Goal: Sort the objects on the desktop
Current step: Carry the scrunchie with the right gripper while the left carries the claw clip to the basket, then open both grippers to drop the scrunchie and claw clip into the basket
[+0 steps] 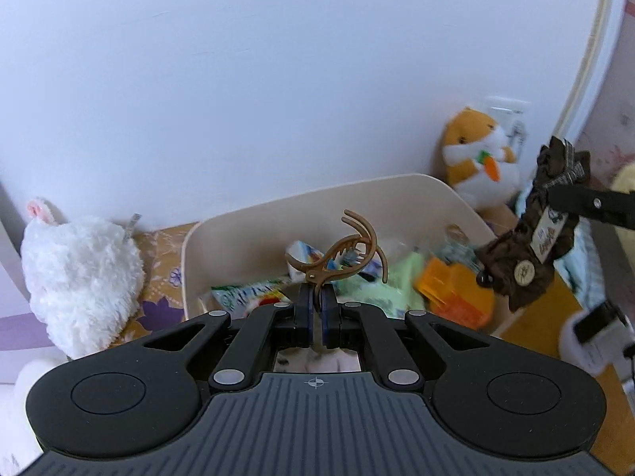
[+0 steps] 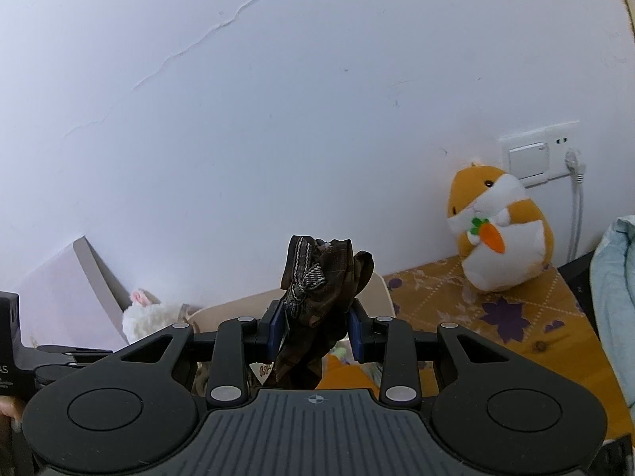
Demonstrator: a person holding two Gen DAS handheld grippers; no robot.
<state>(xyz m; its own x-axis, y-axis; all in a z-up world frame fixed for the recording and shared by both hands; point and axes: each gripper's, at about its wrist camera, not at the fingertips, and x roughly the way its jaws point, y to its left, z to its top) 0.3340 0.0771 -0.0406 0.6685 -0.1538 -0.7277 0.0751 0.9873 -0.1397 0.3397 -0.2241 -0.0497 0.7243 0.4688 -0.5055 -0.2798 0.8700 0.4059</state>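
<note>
My left gripper [image 1: 316,301] is shut on a brown hair claw clip [image 1: 341,254] and holds it above the cream bin [image 1: 246,234]. The bin holds several items: a snack packet [image 1: 248,294], a green cloth [image 1: 369,289] and an orange box [image 1: 452,293]. My right gripper [image 2: 316,327] is shut on a dark brown fabric bow [image 2: 321,281]. The bow also shows in the left wrist view [image 1: 532,234], held over the bin's right edge. The bin rim shows in the right wrist view [image 2: 246,301] below the bow.
A white plush rabbit [image 1: 79,277] lies left of the bin. An orange hamster plush [image 1: 480,154] with a carrot stands against the wall at the back right; it also shows in the right wrist view [image 2: 500,234]. A patterned yellow cloth [image 2: 496,317] covers the table. A wall socket [image 2: 535,154] has a cable.
</note>
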